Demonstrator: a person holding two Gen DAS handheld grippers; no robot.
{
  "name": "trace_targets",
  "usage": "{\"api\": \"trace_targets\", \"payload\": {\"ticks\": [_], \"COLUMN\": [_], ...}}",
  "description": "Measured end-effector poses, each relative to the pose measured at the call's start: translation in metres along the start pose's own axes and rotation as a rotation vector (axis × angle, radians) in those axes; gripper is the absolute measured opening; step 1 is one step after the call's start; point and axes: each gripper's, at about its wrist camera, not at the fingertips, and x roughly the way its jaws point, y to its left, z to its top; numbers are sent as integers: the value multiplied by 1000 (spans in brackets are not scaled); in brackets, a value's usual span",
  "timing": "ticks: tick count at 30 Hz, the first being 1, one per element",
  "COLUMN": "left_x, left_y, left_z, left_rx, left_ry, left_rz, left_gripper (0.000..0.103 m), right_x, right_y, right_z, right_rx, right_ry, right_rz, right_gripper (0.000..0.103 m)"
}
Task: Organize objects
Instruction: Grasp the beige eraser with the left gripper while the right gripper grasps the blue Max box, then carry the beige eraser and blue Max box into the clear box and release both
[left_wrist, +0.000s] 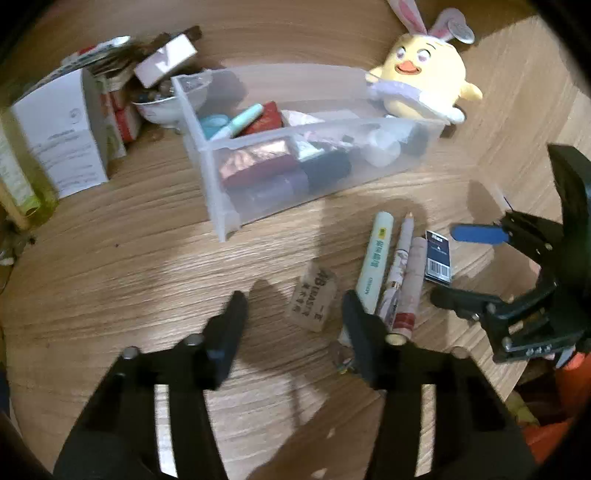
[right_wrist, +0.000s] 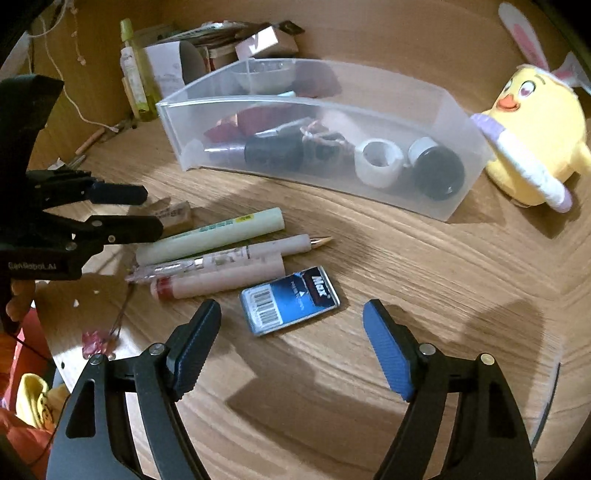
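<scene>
A tan eraser (left_wrist: 314, 299) lies on the wooden table between the fingertips of my left gripper (left_wrist: 294, 297), which is open with its pads clear of the eraser. Beside it lie a pale green marker (left_wrist: 375, 254), a pink pen (left_wrist: 400, 258) and a pink tube (left_wrist: 412, 284). A blue Max staple box (right_wrist: 290, 301) sits just ahead of my open right gripper (right_wrist: 291, 308), between its tips and untouched. A clear plastic bin (right_wrist: 173, 122) behind holds small jars, tape and packets. The right gripper (left_wrist: 456, 266) also shows at the edge of the left wrist view.
A yellow chick plush (right_wrist: 535, 147) leans at the bin's right end. A white box (left_wrist: 62, 133), a bowl (left_wrist: 162, 107) and a green bottle (right_wrist: 136, 81) crowd the back left. A pink charm (right_wrist: 94, 341) lies by the table's rounded near edge.
</scene>
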Motion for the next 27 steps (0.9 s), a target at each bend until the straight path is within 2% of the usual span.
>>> {"api": "trace_targets", "payload": {"ticks": [1, 3, 5, 8, 16, 22, 27], "left_x": [3, 5, 6, 7, -2, -27, -48], "left_y": [-1, -1, -1, 1, 3, 1, -2], "left_z": [1, 2, 3, 5, 1, 6, 19], "left_rx": [6, 14, 13, 2, -16, -38, -54], "left_ry": [12, 9, 8, -3, -56, -146, -226], "left_rz": [-1, 2, -3, -7, 18, 30, 10], "left_gripper": [41, 41, 37, 25, 24, 24, 24], "right_x": [1, 2, 2, 1, -15, -42, -62], "right_y": [-1, -1, 0, 0, -14, -24, -27], "right_z": [1, 4, 5, 6, 2, 10, 23], "right_rx": [-3, -21, -33, -27, 58, 109, 129], "right_ry": [-4, -9, -16, -29, -98, -189, -271], "right_rz": [-2, -15, -22, -22, -32, -51, -69], "right_gripper": [72, 62, 46, 46, 46, 46, 46]}}
